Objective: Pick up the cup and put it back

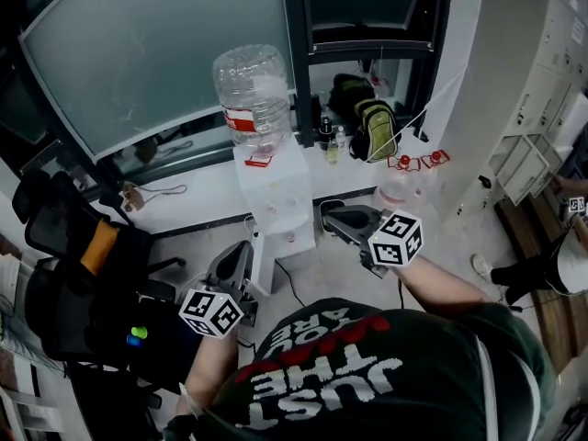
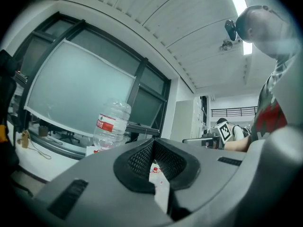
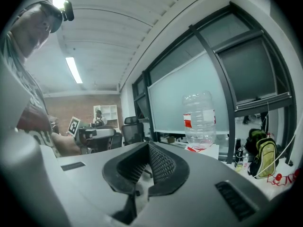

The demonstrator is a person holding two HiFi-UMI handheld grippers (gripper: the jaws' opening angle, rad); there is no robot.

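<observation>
Water dispenser (image 1: 276, 191) against white ledge (image 1: 197, 202), glass wall (image 1: 156, 53) behind — left gripper (image 1: 243, 249), right gripper (image 1: 329, 217) jaws clenched, empty.

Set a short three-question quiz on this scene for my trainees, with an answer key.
1. The clear plastic water bottle with the red label stands on: A, the white box-shaped dispenser; B, the floor; C, the black office chair.
2. True or false: the left gripper grips that bottle.
3. Fill in: the right gripper's jaws are ____.
Key: 1 A; 2 false; 3 shut.
</observation>
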